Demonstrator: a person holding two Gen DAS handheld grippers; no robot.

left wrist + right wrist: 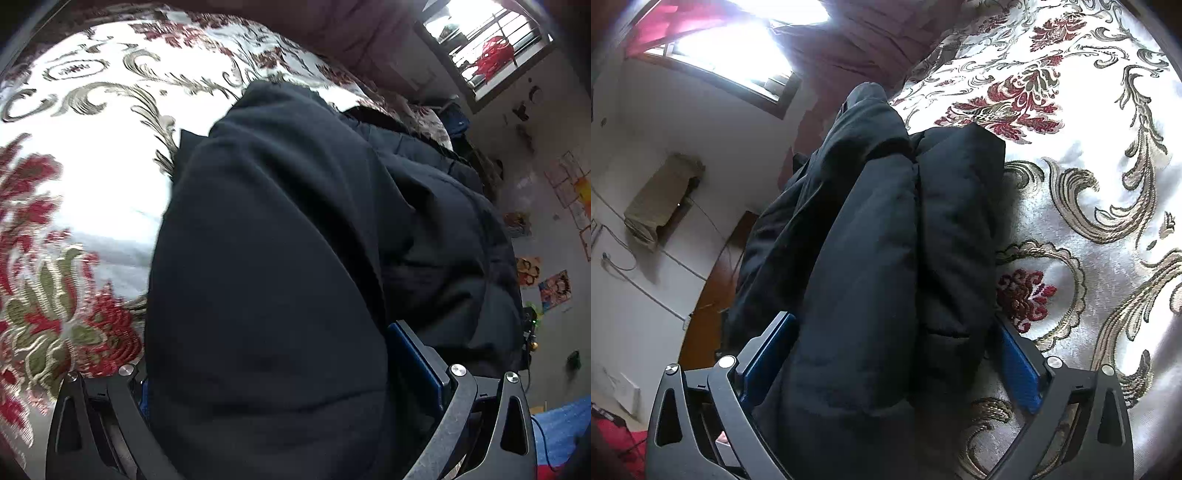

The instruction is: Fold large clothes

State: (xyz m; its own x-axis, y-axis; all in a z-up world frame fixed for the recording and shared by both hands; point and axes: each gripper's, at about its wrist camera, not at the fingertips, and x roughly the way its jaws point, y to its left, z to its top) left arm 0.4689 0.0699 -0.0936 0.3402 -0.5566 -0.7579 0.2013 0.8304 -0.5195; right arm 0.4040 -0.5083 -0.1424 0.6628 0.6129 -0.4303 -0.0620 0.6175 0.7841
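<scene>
A bulky black padded jacket (277,221) lies bunched in thick folds on a white bedspread (92,184) patterned with red flowers and gold scrolls. My left gripper (269,350) has its jaws spread wide, and a fat fold of the jacket fills the gap and hides most of the left pad. In the right wrist view the jacket (886,221) runs as two puffy rolls away from me over the bedspread (1089,184). My right gripper (894,317) is open wide around those rolls. Both blue pads (1019,362) show bare faces beside the fabric.
The bed's edge runs just beyond the jacket's far side. Past it are a wall with pictures (554,288), a bright window (487,55), a maroon curtain (871,37) and a brown wooden panel (713,295). A blue cloth (561,424) lies low at the right.
</scene>
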